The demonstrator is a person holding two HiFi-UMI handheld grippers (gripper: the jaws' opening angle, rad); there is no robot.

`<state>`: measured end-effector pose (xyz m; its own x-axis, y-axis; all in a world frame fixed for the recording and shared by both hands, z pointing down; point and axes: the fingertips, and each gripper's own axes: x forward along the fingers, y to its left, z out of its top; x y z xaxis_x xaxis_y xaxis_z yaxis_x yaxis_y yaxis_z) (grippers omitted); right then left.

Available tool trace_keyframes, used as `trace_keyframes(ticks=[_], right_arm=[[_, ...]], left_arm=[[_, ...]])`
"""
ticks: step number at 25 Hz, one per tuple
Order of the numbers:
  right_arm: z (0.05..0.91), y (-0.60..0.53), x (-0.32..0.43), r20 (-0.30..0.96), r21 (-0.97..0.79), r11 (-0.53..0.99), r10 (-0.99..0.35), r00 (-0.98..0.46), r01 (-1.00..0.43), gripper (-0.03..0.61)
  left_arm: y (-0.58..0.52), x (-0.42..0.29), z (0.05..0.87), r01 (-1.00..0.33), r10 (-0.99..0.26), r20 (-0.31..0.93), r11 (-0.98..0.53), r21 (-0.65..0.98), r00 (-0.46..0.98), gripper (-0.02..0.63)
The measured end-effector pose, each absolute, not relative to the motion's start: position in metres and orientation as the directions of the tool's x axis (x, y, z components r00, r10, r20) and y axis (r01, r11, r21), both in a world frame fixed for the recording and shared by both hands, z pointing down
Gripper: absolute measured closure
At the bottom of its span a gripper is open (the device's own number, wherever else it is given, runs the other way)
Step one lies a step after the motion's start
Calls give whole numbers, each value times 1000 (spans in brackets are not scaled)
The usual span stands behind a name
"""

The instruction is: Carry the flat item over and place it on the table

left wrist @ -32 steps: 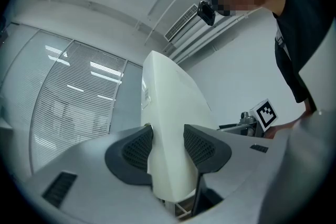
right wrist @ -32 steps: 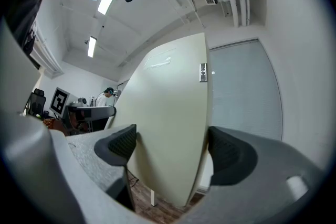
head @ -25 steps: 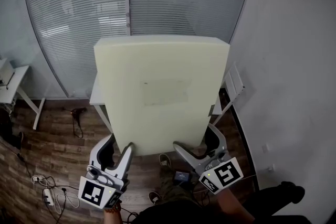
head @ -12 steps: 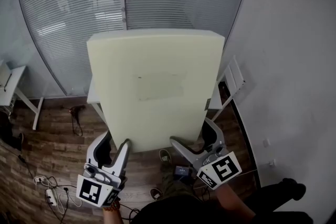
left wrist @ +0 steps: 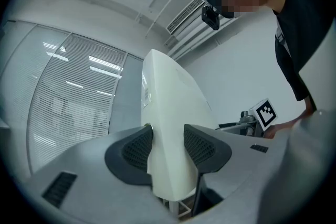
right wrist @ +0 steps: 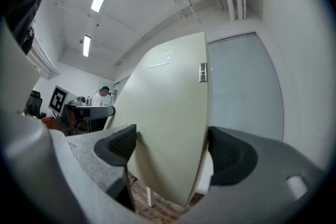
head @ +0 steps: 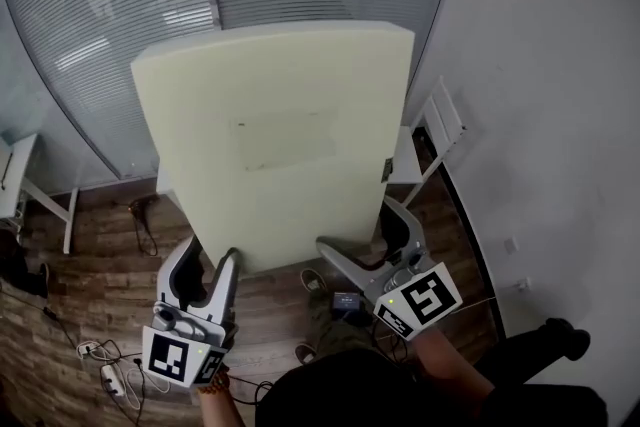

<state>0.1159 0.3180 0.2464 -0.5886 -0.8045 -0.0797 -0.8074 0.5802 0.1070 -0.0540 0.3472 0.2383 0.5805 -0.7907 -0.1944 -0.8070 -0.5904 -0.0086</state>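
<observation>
Left tongs (head: pixel 210 260), 7 o'clock in head view: jaws nearly together, clamped on the near edge of the pale yellow rectangular foam slab (head: pixel 280 135), one pad on each face.

Right tongs (head: pixel 358 233), 5 o'clock: jaws wider apart, gripping the same edge near its right corner.

Slab runs from my tongs toward 12 o'clock, above the brown wooden floor (head: pixel 100 235). It hides most of the white table (head: pixel 407 165), which shows at its 3 o'clock side. Slab-to-table contact: I cannot tell.

Grey slatted blinds (head: pixel 100 15) beyond, 11 o'clock.
</observation>
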Motion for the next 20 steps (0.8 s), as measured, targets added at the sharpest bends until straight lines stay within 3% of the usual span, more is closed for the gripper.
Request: trace_keyframes(ticks=[11, 15, 20], right_arm=[[256, 203, 137, -38, 88, 559, -825, -564, -824, 153], [259, 173, 144, -39, 88, 561, -824, -565, -823, 153], [261, 123, 144, -38, 87, 570, -818, -574, -817, 153]], left_arm=[[226, -34, 234, -785, -772, -221, -618, 41, 596, 425], [199, -28, 249, -795, -786, -155, -606, 4, 599, 425], [147, -31, 252, -810, -801, -159, -587, 17, 577, 425]])
